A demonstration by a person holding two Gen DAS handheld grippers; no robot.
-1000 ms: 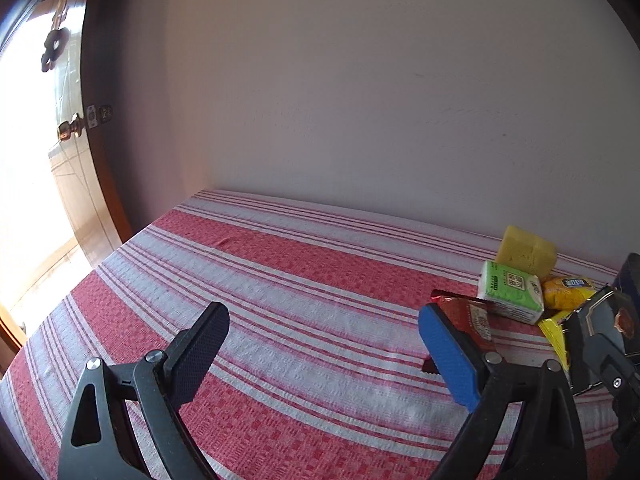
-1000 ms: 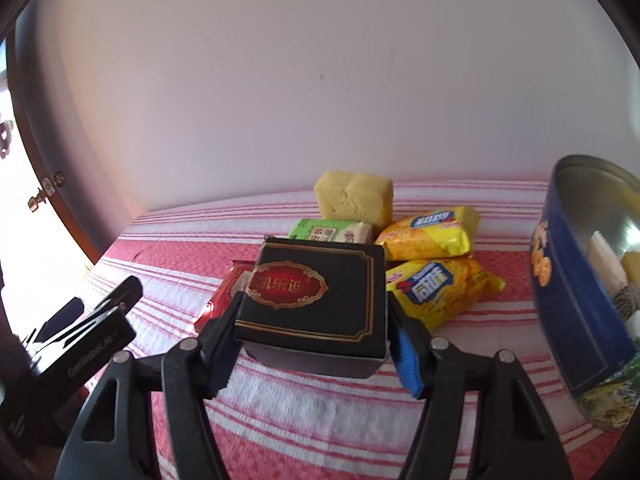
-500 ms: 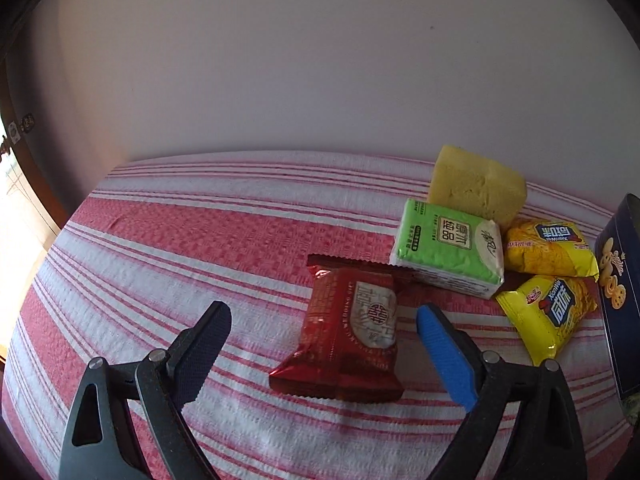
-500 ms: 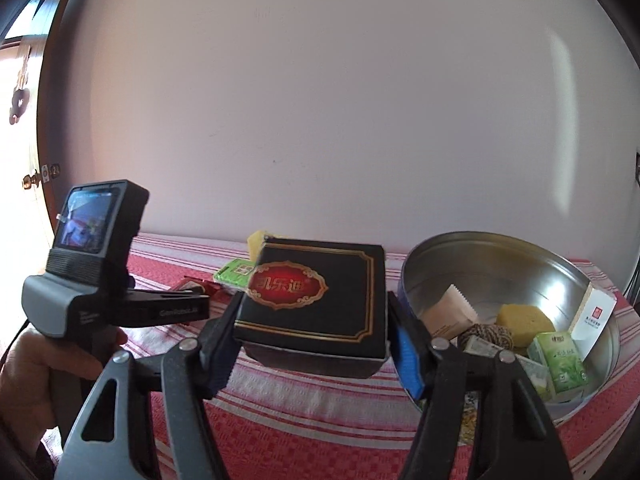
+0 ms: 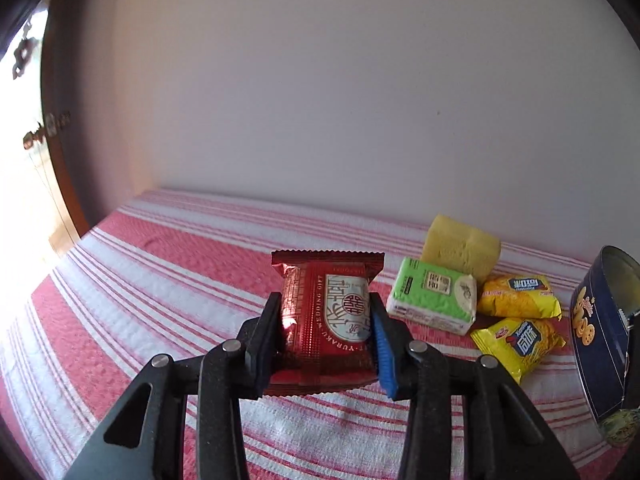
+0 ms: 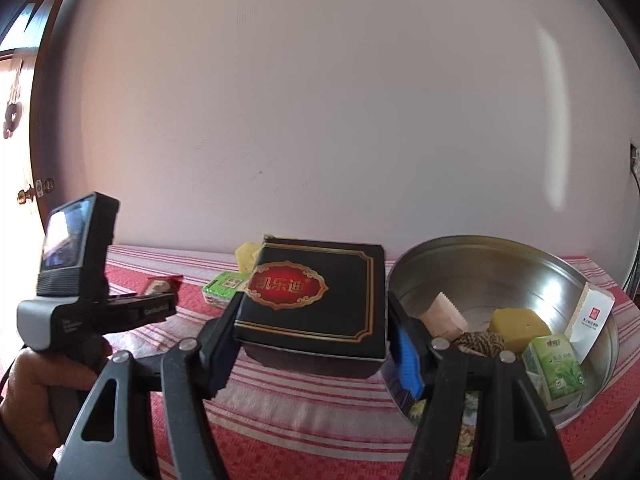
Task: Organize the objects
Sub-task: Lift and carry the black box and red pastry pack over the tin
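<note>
A red foil snack packet (image 5: pixel 328 276) stands between the pads of my left gripper (image 5: pixel 325 320), whose jaws are closing and press on both its sides just above the striped cloth. In the right wrist view the same packet (image 6: pixel 162 285) shows at the tip of the left tool. My right gripper (image 6: pixel 314 320) is shut on a black box (image 6: pixel 312 280) with a red and gold label, held level above the cloth, just left of the round metal tin (image 6: pixel 480 248). The tin's blue outer wall (image 5: pixel 596 344) shows at the right edge of the left wrist view.
Right of the packet lie a green tissue pack (image 5: pixel 434 296), a yellow sponge (image 5: pixel 460 246) and two yellow snack bags (image 5: pixel 518 300). The tin holds several small items. A hand (image 6: pixel 24 384) grips the left tool. A wall stands behind the bed and a door at far left.
My left gripper moved up to the red packet and its jaws closed onto it. The right gripper swung right with the black box, bringing the tin's inside into view.
</note>
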